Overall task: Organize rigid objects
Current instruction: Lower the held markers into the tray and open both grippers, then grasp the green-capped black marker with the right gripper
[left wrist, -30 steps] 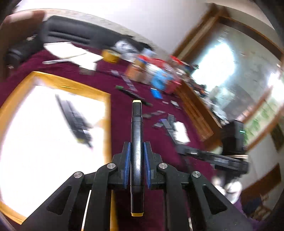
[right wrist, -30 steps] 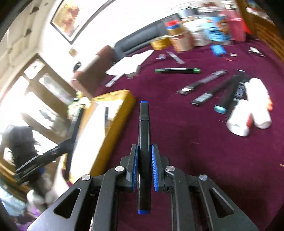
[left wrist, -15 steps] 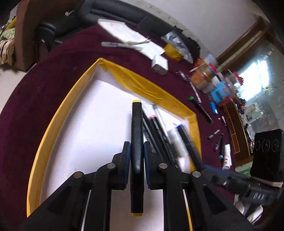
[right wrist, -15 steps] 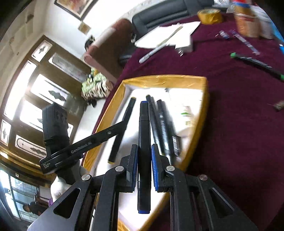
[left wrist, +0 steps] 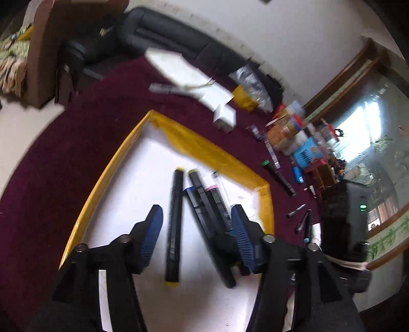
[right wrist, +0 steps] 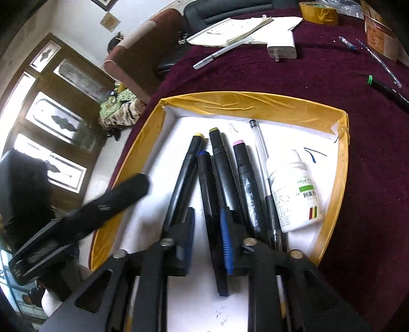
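Observation:
A white tray with a yellow taped rim lies on the maroon cloth. My left gripper hangs over it, jaws opening wide. A black marker with yellow caps lies loose on the tray floor between them, touching neither pad. My right gripper is also over the tray with its jaws opening. The blue-capped marker lies between them, leaning by the right pad and clear of the left one. Olive-capped and pink-capped markers lie alongside.
The tray also holds a clear pen and a white bottle. On the cloth lie a green-capped marker, a silver pen, a charger, papers and a tape roll. Boxes and jars crowd the far edge.
Both grippers came from over the cloth to over the tray, each shut on a marker. Now both jaws have parted and the two markers lie in the tray.

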### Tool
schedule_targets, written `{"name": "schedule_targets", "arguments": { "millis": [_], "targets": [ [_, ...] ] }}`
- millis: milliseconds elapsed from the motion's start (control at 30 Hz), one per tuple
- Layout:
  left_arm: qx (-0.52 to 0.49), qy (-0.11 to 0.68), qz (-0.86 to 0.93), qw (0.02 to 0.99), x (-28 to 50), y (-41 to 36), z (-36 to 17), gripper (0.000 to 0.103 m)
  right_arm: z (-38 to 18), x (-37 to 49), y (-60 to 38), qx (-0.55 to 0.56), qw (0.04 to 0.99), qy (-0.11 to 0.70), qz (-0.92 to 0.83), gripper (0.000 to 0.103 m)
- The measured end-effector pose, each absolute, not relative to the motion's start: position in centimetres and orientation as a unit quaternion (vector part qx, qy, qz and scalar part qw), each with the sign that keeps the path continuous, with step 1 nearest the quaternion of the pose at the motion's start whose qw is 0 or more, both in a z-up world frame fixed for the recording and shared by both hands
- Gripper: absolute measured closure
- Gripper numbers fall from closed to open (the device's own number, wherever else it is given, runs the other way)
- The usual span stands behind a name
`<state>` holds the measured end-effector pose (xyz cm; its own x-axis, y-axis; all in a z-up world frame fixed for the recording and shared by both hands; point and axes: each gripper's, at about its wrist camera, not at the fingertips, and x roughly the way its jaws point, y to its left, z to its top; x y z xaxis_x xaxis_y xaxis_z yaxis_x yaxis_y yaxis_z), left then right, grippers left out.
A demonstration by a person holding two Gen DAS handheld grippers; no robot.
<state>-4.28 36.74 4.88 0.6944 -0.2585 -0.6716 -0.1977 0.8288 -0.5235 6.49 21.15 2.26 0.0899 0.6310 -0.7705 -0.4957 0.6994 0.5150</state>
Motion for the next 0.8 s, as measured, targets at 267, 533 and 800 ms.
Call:
{"name": "schedule_targets", "arguments": {
  "millis": [267,533,800],
  "targets": [
    [-0.281,0.327,-0.067,0.9,-9.3,31.5,9.9,0.027,6.4,5.0,13.6,0.077,0.78,0.487,0.386,0.067],
    [-0.231,0.329,-0.18,0.898,-12.0,19.9,10.1,0.024,5.7,8.9,-0.5,0.087,0.842,0.474,0.243,0.064],
    [-0.208,0.402,-0.216,0.865,-11.2,14.3,5.7,0.024,5.2,13.9,-2.3,0.035,0.858,0.474,0.197,0.064]
  ]
}}
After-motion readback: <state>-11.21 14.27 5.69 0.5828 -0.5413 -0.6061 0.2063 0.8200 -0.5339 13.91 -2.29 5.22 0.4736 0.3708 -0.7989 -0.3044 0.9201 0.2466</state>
